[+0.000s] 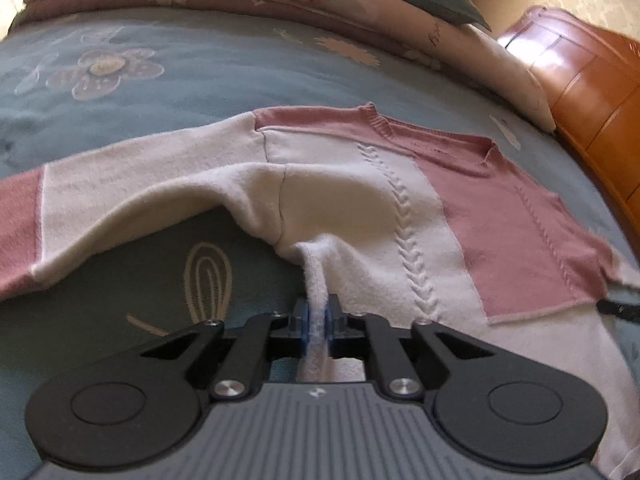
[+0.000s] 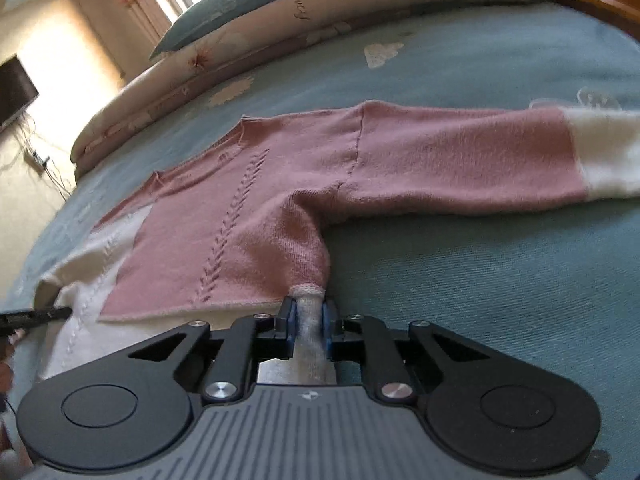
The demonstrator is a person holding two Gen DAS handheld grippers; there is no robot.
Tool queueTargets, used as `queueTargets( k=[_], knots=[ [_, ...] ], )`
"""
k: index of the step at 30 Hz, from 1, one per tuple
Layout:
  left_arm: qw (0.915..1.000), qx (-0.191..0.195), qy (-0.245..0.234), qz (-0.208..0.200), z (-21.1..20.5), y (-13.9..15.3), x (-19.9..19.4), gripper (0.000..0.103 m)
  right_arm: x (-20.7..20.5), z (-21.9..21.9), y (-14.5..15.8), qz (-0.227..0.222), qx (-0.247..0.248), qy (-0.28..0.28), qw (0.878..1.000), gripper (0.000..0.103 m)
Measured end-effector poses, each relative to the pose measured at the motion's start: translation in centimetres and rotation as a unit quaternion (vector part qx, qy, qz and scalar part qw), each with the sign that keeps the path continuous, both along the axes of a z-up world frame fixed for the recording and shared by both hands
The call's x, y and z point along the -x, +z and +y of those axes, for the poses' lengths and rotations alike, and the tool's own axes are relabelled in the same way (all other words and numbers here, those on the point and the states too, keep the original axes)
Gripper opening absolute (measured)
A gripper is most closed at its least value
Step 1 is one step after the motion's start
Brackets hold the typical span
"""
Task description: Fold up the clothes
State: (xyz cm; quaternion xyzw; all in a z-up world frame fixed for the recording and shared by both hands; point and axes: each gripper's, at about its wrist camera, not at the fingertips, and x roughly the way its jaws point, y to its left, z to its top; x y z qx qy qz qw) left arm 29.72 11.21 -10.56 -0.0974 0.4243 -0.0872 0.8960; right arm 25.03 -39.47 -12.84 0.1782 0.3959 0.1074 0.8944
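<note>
The sweater (image 1: 360, 184), a pink-and-white knit with cable stitching, lies spread flat on the bed (image 1: 200, 72), neckline toward the folded floral quilt (image 1: 280, 4) at the far side. Its body is white on one half and pink on the other; each sleeve extends sideways across the blue floral bedspread.

Left claw (image 1: 319, 322): angled downward toward the bed surface, fingers pointing at the sweater's near hem. The jaws are clamped together on a pinched ridge of white fabric at the lower hem, below the white sleeve (image 1: 120, 200). The fabric rises from the bed into the blue pads (image 1: 306, 320) as a narrow vertical fold. The tip of the other claw shows at the right edge of this view, near the hem.

Right claw (image 2: 308, 320): likewise angled downward, fingers aimed at the near hem on the pink side. The jaws are clamped on a bunched fold of the hem's white edging, directly below the underarm of the pink sleeve (image 2: 460, 160). The pink knit is drawn into a taut ridge running up from the pads toward the underarm seam.

A wooden headboard (image 1: 592, 92) borders the bed beyond the quilt. A dark screen (image 2: 14, 92) stands against the wall in the right wrist view.
</note>
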Motion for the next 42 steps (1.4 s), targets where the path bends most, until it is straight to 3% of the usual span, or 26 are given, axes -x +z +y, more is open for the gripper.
queueTargets(
  k=[4, 10, 16, 19, 24, 29, 34, 38, 42],
  knots=[
    [1.0000, -0.002, 0.005, 0.007, 0.4, 0.9, 1.3, 0.016, 1.9, -0.9, 0.9, 0.003, -0.015, -0.016, 1.000, 0.032],
    [1.0000, 0.005, 0.005, 0.001, 0.4, 2.6, 4.7, 0.025, 7.2, -1.3, 1.0, 0.015, -0.021, -0.024, 0.999, 0.033],
    [0.9989, -0.006, -0.042, -0.017, -2.3, 4.5, 8.6, 0.034, 13.2, 0.5, 1.4, 0.018, 0.020, -0.035, 0.999, 0.033],
    [0.9966, -0.009, -0.077, -0.026, -5.0, 5.2, 10.0, 0.038, 15.8, 1.3, 1.8, 0.014, 0.011, -0.046, 0.999, 0.033],
    [0.9866, 0.012, -0.158, -0.037, -11.2, 5.8, 11.8, 0.042, 18.8, 2.9, 1.9, 0.009, -0.023, -0.043, 0.999, 0.033],
    [0.9693, 0.022, -0.241, -0.041, -18.1, 5.3, 13.6, 0.045, 20.0, 6.0, 1.5, 0.014, -0.041, 0.002, 0.999, 0.036],
    [0.9599, 0.020, -0.279, -0.024, -22.4, 3.2, 14.5, 0.046, 21.2, 7.1, 1.7, 0.002, -0.048, 0.018, 0.999, 0.036],
    [0.9592, 0.017, -0.282, -0.019, -23.8, 1.8, 14.3, 0.045, 22.7, 3.8, 3.0, -0.032, -0.065, -0.030, 0.997, 0.040],
    [0.9473, 0.055, -0.315, -0.017, -26.1, 1.9, 14.4, 0.045, 23.9, 0.2, 3.1, -0.042, -0.073, -0.093, 0.992, 0.040]
  ],
)
